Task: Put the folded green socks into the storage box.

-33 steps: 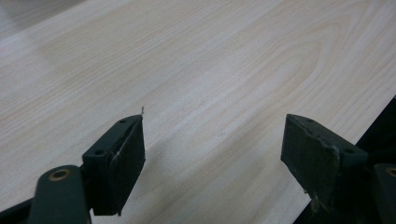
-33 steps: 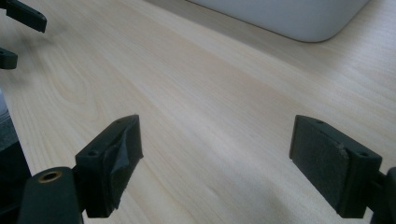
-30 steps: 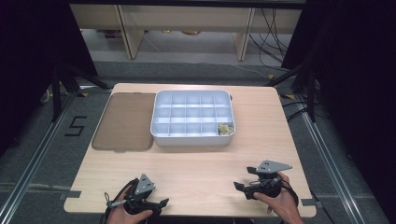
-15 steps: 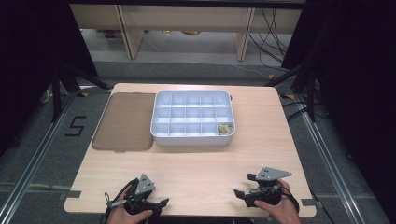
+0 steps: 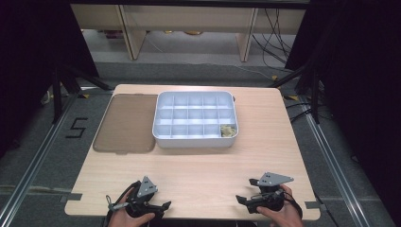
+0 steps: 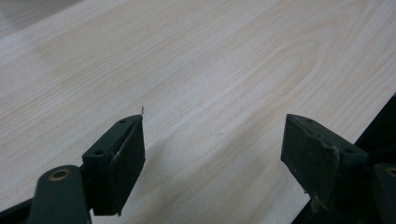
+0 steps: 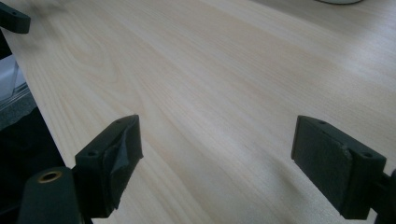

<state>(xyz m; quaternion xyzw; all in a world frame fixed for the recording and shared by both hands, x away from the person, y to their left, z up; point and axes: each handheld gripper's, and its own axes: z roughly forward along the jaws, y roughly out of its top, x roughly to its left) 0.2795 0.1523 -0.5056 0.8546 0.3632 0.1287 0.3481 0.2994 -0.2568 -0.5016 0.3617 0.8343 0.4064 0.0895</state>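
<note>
A white compartment tray (image 5: 195, 137) stands at the middle of the wooden table (image 5: 198, 175), with small yellowish pieces (image 5: 228, 131) in its near right compartment. My left gripper (image 5: 161, 208) rests at the table's near left edge, held by a hand. Its jaws (image 6: 212, 126) stand open over bare wood with nothing between them. My right gripper (image 5: 246, 190) sits at the near right edge, pointing left. It is open too, and only wood lies between its jaws (image 7: 217, 123).
A flat brown lid (image 5: 126, 123) lies on the table just left of the tray. A jaw of the other gripper (image 7: 11, 18) shows at the top left of the right gripper view. Bare wood stretches between the grippers and the tray.
My right gripper has drawn back toward the near edge of the table. The left gripper has stayed where it was.
</note>
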